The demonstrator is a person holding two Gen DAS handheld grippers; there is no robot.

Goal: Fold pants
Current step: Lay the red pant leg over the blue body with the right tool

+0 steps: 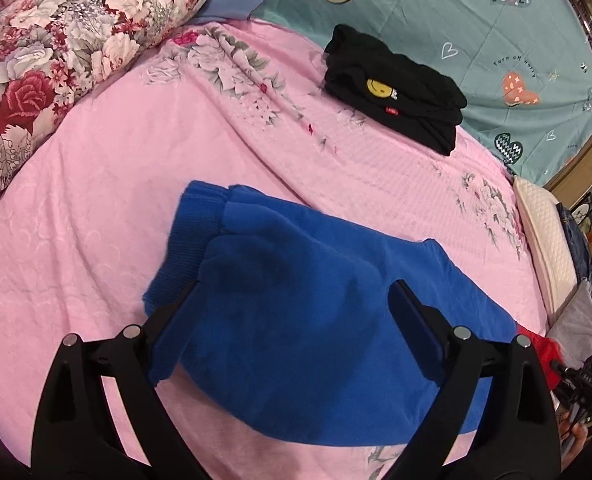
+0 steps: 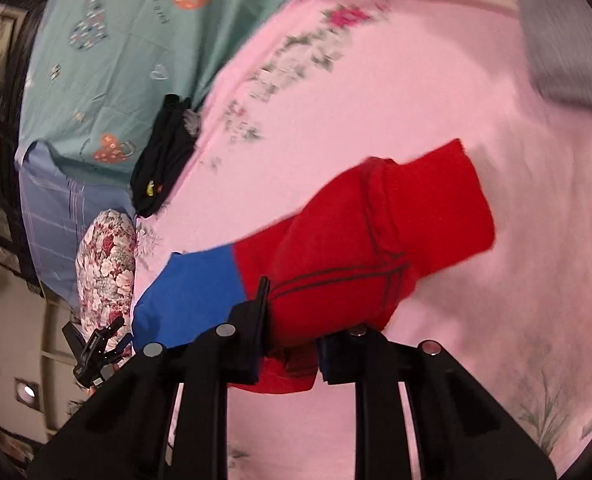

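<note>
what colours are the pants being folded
Blue at one end, red at the other; the pants show both colours best in the right wrist view.

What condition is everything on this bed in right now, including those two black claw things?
Blue and red pants: partly folded, lying on the pink bedspread.
Left gripper: open, fingers either side of the blue part.
Right gripper: fingers apart with red fabric between them; grip unclear.
Black garment: folded, set aside at the bedspread's far edge.
Floral pillow: lying at the bed's edge.
</note>
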